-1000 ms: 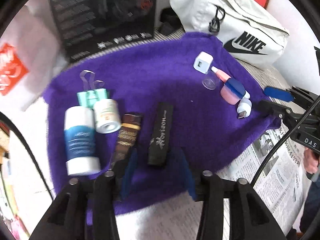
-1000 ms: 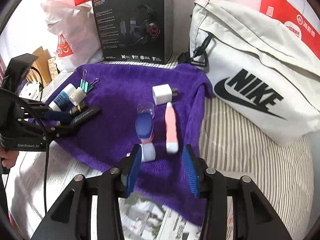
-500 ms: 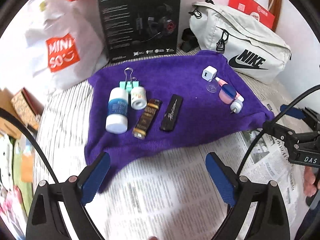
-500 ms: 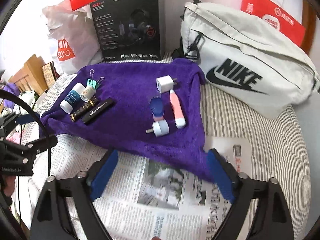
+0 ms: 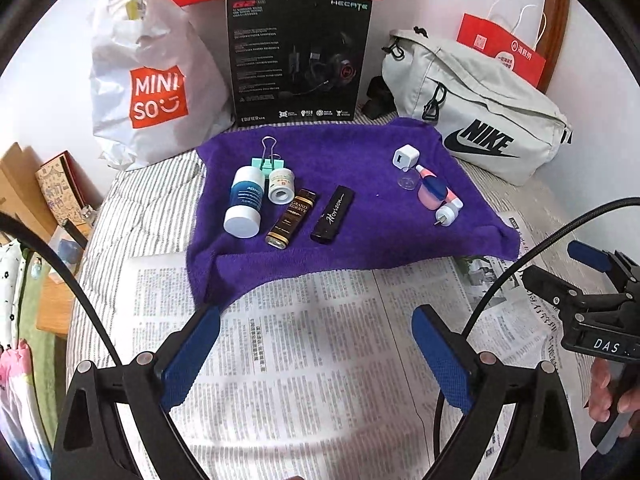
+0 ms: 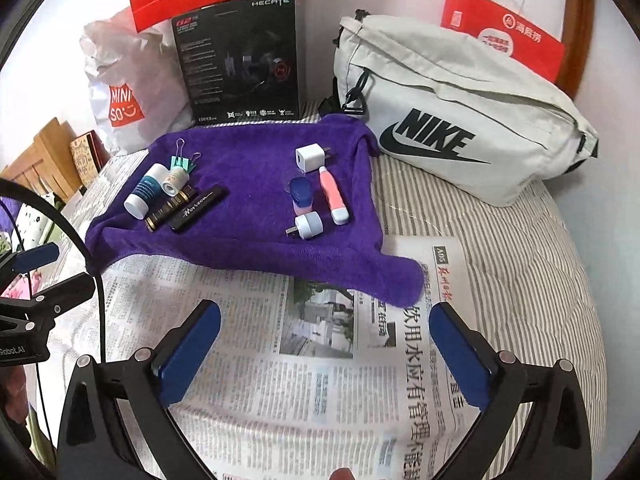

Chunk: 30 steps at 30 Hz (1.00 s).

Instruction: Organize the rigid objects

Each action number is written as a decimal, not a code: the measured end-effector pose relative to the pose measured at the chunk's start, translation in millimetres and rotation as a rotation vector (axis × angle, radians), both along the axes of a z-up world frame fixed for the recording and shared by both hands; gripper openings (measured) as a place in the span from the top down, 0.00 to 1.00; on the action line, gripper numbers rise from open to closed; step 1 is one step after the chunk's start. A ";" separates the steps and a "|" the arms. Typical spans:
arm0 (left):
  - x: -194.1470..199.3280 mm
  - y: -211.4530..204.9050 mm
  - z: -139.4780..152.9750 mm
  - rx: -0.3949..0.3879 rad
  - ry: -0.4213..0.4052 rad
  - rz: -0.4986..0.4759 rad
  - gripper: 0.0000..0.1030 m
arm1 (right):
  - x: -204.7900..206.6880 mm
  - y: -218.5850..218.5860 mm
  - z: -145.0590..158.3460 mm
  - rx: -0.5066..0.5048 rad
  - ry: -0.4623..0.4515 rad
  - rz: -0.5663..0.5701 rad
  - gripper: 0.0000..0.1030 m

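A purple towel holds two groups. On its left lie a white-and-blue bottle, a small white jar, a green binder clip, a brown "Grand Reserve" tube and a black "Horizon" stick. On its right lie a white charger cube, a pink-and-blue case, a pink pen-like item and a round white plug. My left gripper and right gripper are both open and empty over the newspaper, well short of the towel.
Newspaper covers the striped bed in front. Behind the towel stand a white Miniso bag, a black headset box, a white Nike bag and red paper bags. The bed's left edge drops off.
Both grippers have pulled back from the towel and opened wide. The left one let go of the black stick, the right one left the plug and case; both items now lie on the towel.
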<state>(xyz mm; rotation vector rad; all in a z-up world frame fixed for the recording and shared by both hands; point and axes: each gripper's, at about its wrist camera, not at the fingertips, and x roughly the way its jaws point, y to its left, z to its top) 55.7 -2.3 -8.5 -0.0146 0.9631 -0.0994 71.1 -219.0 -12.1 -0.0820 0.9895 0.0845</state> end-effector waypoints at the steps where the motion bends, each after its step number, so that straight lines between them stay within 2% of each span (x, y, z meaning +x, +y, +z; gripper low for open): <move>1: -1.7 0.6 1.6 0.001 -0.004 0.002 0.06 | -3.0 -0.3 1.4 0.000 -0.001 -0.003 0.00; 15: -13.8 1.6 19.5 0.004 -0.042 0.019 0.06 | -19.3 -6.8 9.6 0.016 -0.003 -0.023 0.00; 30: -16.3 -1.7 19.2 0.010 -0.041 0.008 0.06 | -23.4 -13.9 11.1 0.031 -0.003 -0.041 0.00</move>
